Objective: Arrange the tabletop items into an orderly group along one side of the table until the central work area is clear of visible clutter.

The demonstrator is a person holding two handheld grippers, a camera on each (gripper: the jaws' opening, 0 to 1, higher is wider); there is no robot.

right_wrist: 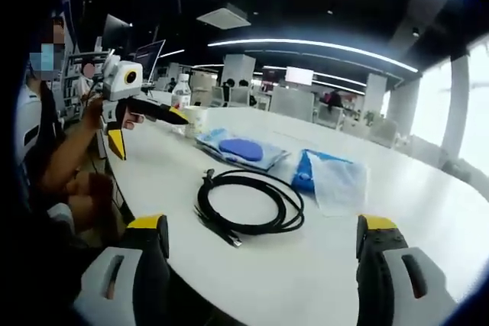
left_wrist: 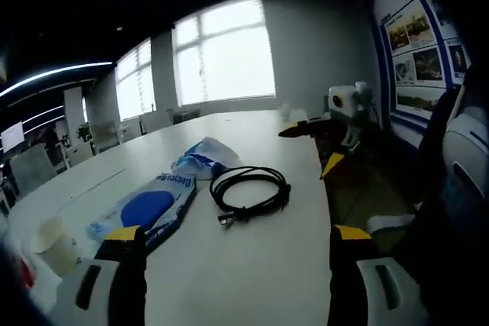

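1. Both your grippers hang above the white surface (right_wrist: 428,211) with nothing between the fingers. The left gripper (left_wrist: 237,265) has its fingers spread wide, and so does the right gripper (right_wrist: 263,253).
2. The coiled black cable (right_wrist: 248,204) lies in the middle of the surface, directly ahead of both grippers, so it looks like the natural first pick. Its plug ends stick out of the coil towards the near edge.
3. Close on several loops at once where they bunch together. Pinching a single strand would probably let the coil unravel as you lift.
4. Just beyond the cable lie two flat packets. One is a clear plastic pouch holding a round blue pad (right_wrist: 241,149). The other is a crumpled blue-and-white plastic bag (right_wrist: 328,177), and I cannot tell what is in it.
5. Both packets are thin and slippery, so I would slide them along the surface rather than lift them by a corner.
6. Near the far edge stand a pale paper cup (right_wrist: 195,121) and a clear plastic bottle (right_wrist: 180,93). The cup's contents are hidden, so keep it upright.
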